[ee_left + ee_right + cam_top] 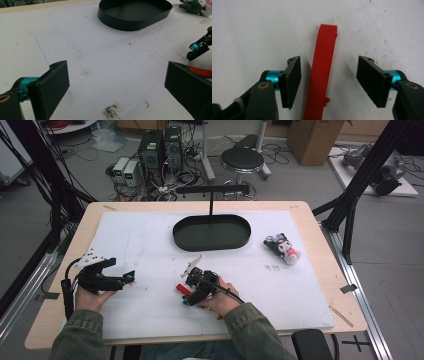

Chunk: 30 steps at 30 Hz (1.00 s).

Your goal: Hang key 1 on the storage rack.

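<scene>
A flat red plastic strip (pixel 322 75) lies on the white mat (pixel 249 30), running lengthwise between the jaws of my right gripper (pixel 328 62). The jaws stand on either side of it. The left pad (pixel 293 80) is close to the strip and the right pad (pixel 372 80) is well clear, so neither presses on it. In the high view the right gripper (pixel 189 292) points down at the red strip (pixel 182 289) near the mat's front middle. My left gripper (pixel 131 277) rests at the front left, open and empty; its jaws (pixel 116 67) frame bare mat.
A black oval tray (pixel 212 245) with an upright T-shaped stand (pixel 211 190) sits at the back middle of the white mat (pixel 150 235). A small plush toy (pixel 283 247) lies to its right. The wooden table edge (pixel 320 245) borders the mat.
</scene>
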Each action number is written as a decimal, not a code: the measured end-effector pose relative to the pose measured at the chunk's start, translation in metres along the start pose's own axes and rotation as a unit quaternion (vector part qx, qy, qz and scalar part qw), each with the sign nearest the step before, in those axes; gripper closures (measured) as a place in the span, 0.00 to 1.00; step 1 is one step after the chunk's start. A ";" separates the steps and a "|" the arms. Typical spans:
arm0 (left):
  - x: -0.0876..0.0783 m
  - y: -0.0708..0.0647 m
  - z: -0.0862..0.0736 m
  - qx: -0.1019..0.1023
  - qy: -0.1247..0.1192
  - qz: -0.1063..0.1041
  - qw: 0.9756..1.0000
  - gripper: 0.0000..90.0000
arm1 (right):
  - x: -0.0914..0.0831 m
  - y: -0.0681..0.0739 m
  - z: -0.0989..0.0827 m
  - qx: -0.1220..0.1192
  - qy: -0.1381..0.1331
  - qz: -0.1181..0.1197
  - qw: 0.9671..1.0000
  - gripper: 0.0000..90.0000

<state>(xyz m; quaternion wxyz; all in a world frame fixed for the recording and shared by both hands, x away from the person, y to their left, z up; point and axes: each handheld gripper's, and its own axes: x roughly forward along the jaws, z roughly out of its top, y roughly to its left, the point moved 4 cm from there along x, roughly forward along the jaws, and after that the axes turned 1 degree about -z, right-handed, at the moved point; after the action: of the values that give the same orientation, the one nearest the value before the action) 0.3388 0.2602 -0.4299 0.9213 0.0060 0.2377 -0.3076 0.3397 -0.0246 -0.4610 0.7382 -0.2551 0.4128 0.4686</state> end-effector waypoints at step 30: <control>-0.001 0.000 0.001 0.000 -0.005 0.000 1.000 0.07 | -0.056 -0.039 -0.007 0.118 -0.085 0.046 0.988 0.84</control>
<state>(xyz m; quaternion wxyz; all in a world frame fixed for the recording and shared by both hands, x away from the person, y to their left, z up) 0.3380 0.2606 -0.4286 0.9224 0.0047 0.2333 -0.3078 0.3602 -0.0737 -0.4176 0.7734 -0.1062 0.4126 0.4695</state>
